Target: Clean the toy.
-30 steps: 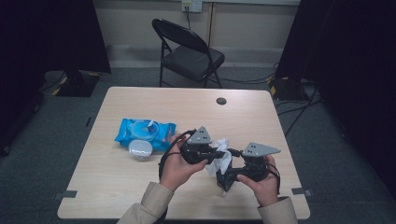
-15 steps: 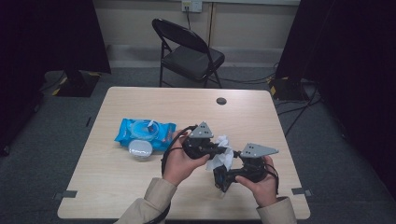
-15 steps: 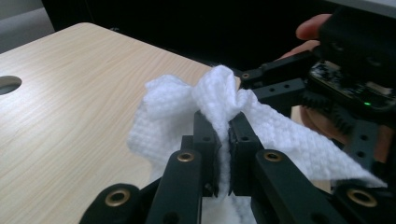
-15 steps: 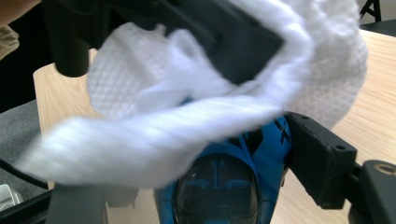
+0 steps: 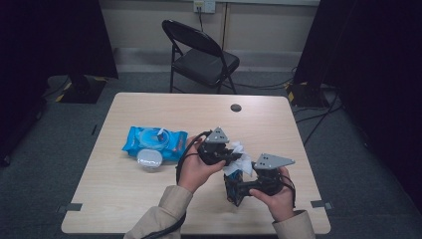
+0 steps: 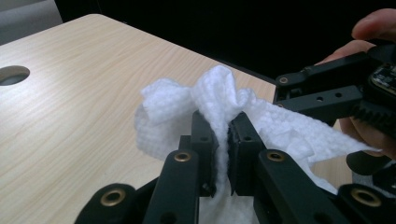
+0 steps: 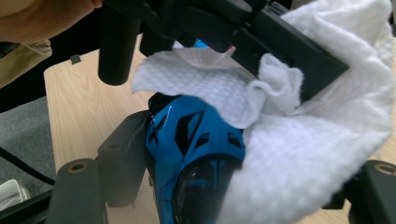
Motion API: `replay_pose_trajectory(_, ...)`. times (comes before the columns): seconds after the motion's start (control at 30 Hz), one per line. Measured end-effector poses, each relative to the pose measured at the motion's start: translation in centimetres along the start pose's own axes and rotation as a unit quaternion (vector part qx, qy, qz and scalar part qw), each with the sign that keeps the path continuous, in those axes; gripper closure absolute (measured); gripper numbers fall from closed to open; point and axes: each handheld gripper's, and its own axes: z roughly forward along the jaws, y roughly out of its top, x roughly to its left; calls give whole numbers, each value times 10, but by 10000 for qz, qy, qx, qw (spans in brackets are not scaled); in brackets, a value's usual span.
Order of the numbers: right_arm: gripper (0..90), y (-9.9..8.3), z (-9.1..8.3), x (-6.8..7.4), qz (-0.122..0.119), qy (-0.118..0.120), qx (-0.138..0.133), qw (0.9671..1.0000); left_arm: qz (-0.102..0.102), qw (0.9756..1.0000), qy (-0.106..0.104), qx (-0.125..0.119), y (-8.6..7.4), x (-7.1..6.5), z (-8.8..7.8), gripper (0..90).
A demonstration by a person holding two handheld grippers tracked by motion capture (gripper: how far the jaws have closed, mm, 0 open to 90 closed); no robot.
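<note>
Two grippers meet over the right half of the table, each doing its own job. My left gripper has its jaws pinched nearly together on a bunched fold of white wipe, so the cloth stands up above the fingertips and drapes down and away on both sides. My right gripper holds a glossy blue and black object between its jaws; I cannot tell what the object is, only that it is hard and shiny. I judge the grip as firm, since the object sits steady while the wipe lies over its upper right side.

I hold things this way, I think, so one hand steadies the object and the other can rub the cloth across it. Pinching the wipe in a wad gives a soft pad to press with. The wipe touches the object along its top edge and hangs past it towards the table.

Off to the left of my hands lies a blue wipes pack, flat on the table, with its round opening uncovered and a bit of white poking up there. Its round lid lies at the near edge of the pack. More wipes may be inside, though I cannot see in. Near the far edge there is a small dark hole.
</note>
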Motion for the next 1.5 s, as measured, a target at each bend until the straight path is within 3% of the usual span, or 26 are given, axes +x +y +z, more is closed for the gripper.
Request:
replay_pose_trajectory(0.13,266,0,0,0,7,23,7,10000,-47,10000,61,-10,-2,2,1,830)
replay_pose_trajectory(0.33,266,1,-1,1,-23,44,-22,10000,-29,9992,384,59,-2,5,-1,830)
replay_pose_trajectory(0.57,266,1,-6,-2,36,-4,-104,9999,-177,9989,428,38,-10,11,-7,841)
replay_pose_trajectory(0.73,266,1,-9,-5,70,-62,-132,9999,-254,9991,289,-159,-15,12,-22,849)
replay_pose_trajectory(0.9,266,0,-12,-9,120,-128,-161,9997,-498,9976,113,-468,-21,17,-39,850)
replay_pose_trajectory(0.97,266,0,-12,-11,126,-155,-144,9997,-508,9973,46,-525,-22,16,-43,851)
replay_pose_trajectory(1.13,266,0,-13,-11,139,-147,-181,9996,-426,9984,-138,-352,-29,12,-42,851)
replay_pose_trajectory(1.23,266,0,-13,-11,150,-151,-178,9996,-404,9982,-367,-253,-35,8,-36,851)
replay_pose_trajectory(1.37,266,0,-13,-12,184,-160,-189,9995,-132,9993,-347,79,-42,2,-27,851)
replay_pose_trajectory(1.5,266,0,-15,-13,188,-143,-207,9995,-57,9988,-455,142,-47,0,-23,851)
